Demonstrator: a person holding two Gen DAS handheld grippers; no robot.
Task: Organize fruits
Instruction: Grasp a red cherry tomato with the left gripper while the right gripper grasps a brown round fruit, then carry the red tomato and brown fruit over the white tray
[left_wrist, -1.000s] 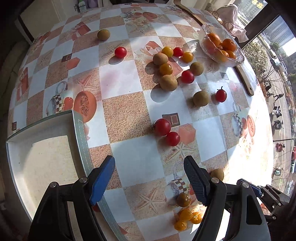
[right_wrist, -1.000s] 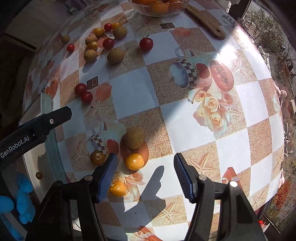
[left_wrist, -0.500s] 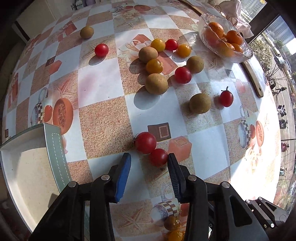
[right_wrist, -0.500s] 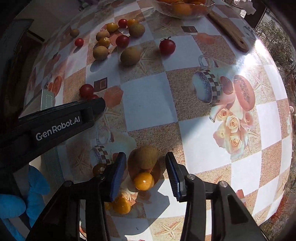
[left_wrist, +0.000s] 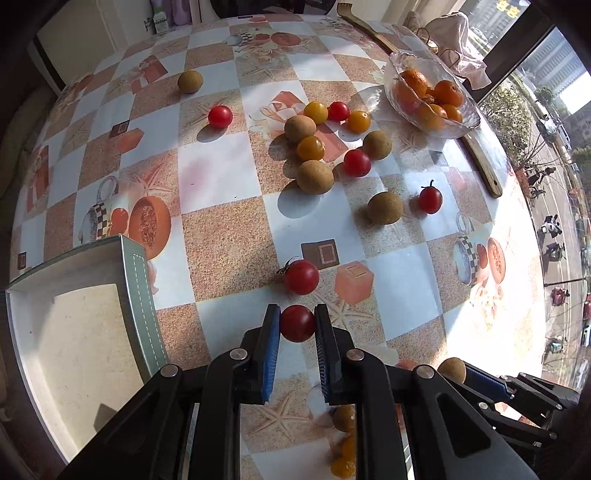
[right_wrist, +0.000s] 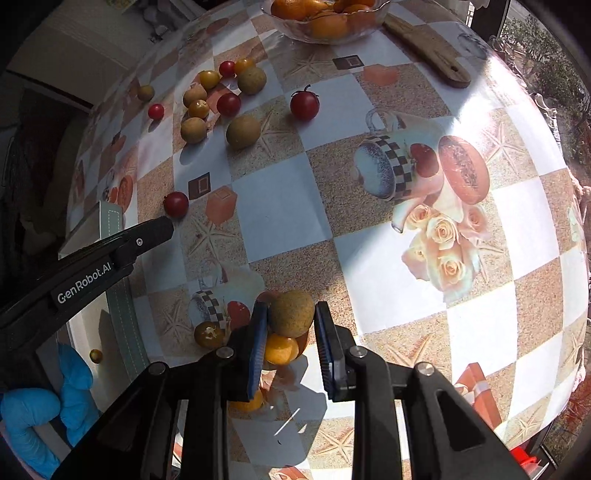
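From the left wrist camera, the left gripper (left_wrist: 297, 328) has its fingers (left_wrist: 271, 334) pressed against both sides of a red cherry tomato (left_wrist: 297, 323), low over the checkered surface (left_wrist: 229, 251). Just ahead lies a second red tomato (left_wrist: 301, 277) with a green stalk, apart from the held one. A white tray (left_wrist: 74, 332) with a grey-green stitched rim sits to the left, its near corner beside the gripper. Farther off, the loose fruit counts as follows: four more red tomatoes, five brown round fruits, three yellow-orange ones. A glass bowl (left_wrist: 458, 125) of oranges stands at the far right, touching a long wooden stick (left_wrist: 480, 162) along the edge. At the lower right the right gripper (left_wrist: 454, 369) comes into view with a brown fruit between its fingers; more small fruits lie partly hidden beneath the left gripper's frame.

From the right wrist camera, the right gripper (right_wrist: 290, 325) has narrowed its fingers (right_wrist: 258, 332) around a brown round fruit (right_wrist: 291, 314); whether both pads touch it I cannot tell. Directly below it sits an orange fruit (right_wrist: 280, 350), and another orange one (right_wrist: 247, 404) is half covered by the left finger. A dark brownish fruit (right_wrist: 209, 334) rests just left. The left gripper's black arm (right_wrist: 110, 254) crosses from the left, its tip near a red tomato (right_wrist: 176, 204). One small fruit (right_wrist: 96, 355) lies in the tray (right_wrist: 125, 325), beside a blue-gloved hand (right_wrist: 48, 410).
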